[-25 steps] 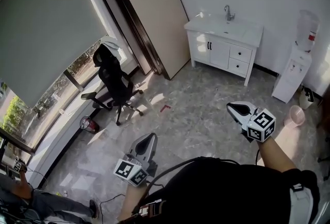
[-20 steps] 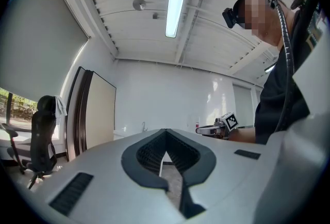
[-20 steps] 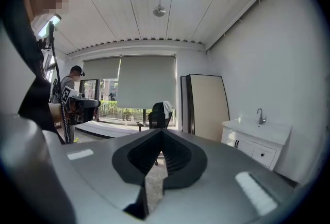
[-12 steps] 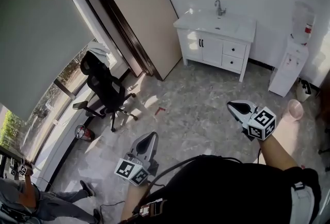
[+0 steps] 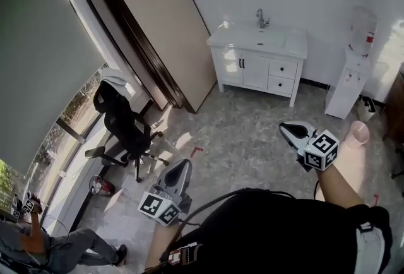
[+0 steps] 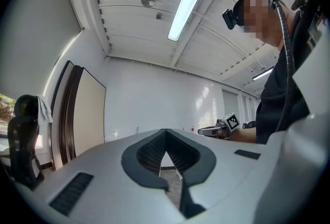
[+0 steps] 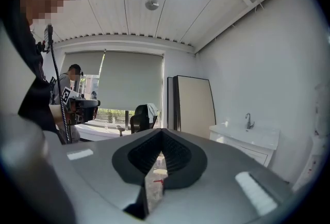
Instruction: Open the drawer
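Observation:
A white sink cabinet (image 5: 257, 59) stands against the far wall. It has two doors on the left and two stacked drawers (image 5: 281, 75) on the right, both closed. The same cabinet (image 7: 246, 140) appears at the right in the right gripper view. My left gripper (image 5: 184, 165) is held low at the bottom centre, shut and empty, far short of the cabinet. My right gripper (image 5: 288, 130) is at the right, also shut with nothing in it, and points toward the cabinet across open floor. Each gripper view shows its own jaws met at the tips: the left gripper (image 6: 165, 134) and the right gripper (image 7: 161, 133).
A large tan panel (image 5: 165, 33) leans on the wall left of the cabinet. A black office chair (image 5: 123, 126) stands by the window. A white water dispenser (image 5: 351, 74) and a pink bucket (image 5: 358, 134) are at the right. A person (image 5: 47, 247) sits at the bottom left.
Both grippers have been carried forward across the floor, still shut. The cabinet now sits nearer the middle of the head view, and the chair has slid left.

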Tool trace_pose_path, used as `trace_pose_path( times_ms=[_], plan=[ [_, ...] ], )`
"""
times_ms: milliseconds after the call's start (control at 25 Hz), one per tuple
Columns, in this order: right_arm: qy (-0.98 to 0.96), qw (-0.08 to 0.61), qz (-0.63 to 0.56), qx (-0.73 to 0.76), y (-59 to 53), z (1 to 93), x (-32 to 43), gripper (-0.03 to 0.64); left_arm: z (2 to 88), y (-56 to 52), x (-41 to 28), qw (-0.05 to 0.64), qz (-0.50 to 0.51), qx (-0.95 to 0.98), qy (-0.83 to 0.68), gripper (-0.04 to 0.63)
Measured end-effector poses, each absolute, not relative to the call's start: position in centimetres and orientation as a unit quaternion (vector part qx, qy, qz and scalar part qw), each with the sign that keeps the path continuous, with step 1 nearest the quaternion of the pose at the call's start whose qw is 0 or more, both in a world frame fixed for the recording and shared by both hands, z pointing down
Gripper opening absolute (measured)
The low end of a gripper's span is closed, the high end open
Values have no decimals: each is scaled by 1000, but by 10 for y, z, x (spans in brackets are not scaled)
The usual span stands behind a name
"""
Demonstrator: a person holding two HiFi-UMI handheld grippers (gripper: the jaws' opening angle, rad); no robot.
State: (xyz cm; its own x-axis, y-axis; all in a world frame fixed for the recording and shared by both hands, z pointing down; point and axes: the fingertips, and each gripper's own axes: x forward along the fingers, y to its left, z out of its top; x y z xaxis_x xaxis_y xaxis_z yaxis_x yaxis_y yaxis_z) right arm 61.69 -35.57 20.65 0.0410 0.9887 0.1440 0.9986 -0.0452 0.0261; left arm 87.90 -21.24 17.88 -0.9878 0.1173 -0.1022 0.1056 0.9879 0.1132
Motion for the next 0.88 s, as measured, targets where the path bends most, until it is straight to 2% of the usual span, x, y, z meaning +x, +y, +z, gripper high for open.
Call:
trace_pose_path(
  times_ms=[440, 680, 880],
  plan=[
    [-683, 44, -71, -725, -247, 212, 668, -3, 191, -102, 929, 46, 64, 69, 995, 2],
    [-676, 52, -73, -731, -209, 222, 657, -3, 203, -69, 924, 44, 71, 82, 993, 2],
    [-662, 53, -67, -744, -180, 230, 625, -3, 208, -50, 893, 39, 71, 96, 992, 2]
  ],
)
